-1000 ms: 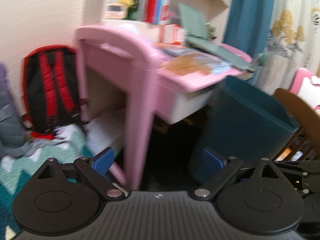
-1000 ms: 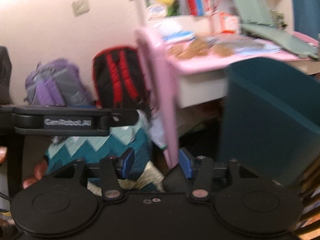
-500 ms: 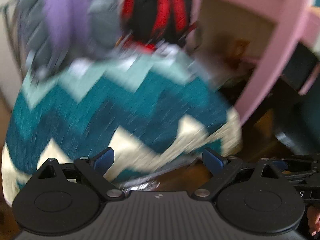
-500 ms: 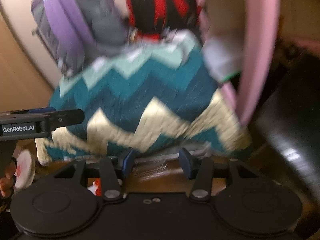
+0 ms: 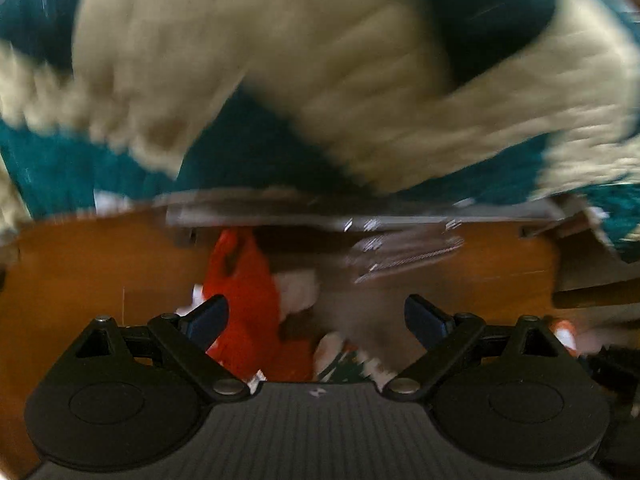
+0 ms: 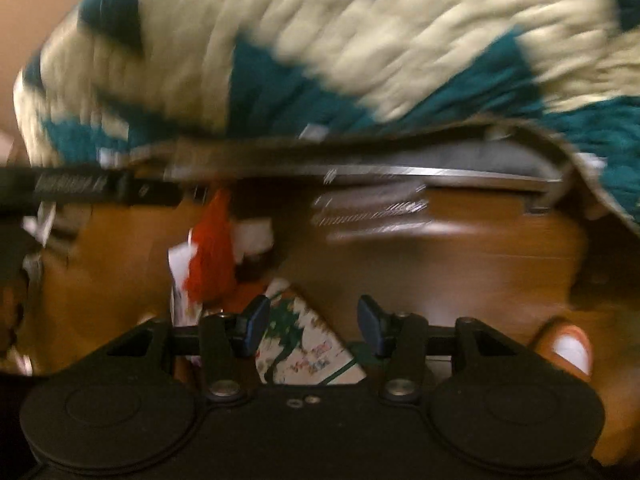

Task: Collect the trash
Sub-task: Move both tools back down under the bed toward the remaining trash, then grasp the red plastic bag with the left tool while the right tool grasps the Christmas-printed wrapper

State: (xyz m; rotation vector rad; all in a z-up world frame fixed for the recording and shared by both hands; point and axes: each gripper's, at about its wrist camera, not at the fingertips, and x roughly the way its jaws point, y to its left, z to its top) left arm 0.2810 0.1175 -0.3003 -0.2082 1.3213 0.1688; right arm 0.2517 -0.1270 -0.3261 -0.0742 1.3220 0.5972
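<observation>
Trash lies on the wooden floor [image 5: 88,272] in front of a rug. A red wrapper [image 5: 244,304] sits between and just ahead of my left gripper [image 5: 316,316], which is open and empty above it. In the right wrist view the red wrapper [image 6: 210,256] lies ahead to the left, and a white printed paper piece [image 6: 308,344] lies between the fingers of my right gripper [image 6: 312,320], which is open and empty. Both views are motion-blurred.
A teal and cream zigzag rug [image 5: 320,80] fills the upper half; it also shows in the right wrist view [image 6: 320,60]. A grey flat object [image 6: 460,168] lies at its edge. The left gripper's body [image 6: 80,188] crosses the left side.
Both grippers have swung down from facing the pink desk and blue bin to the floor at the rug's edge. The trash has come into view. Both stay open.
</observation>
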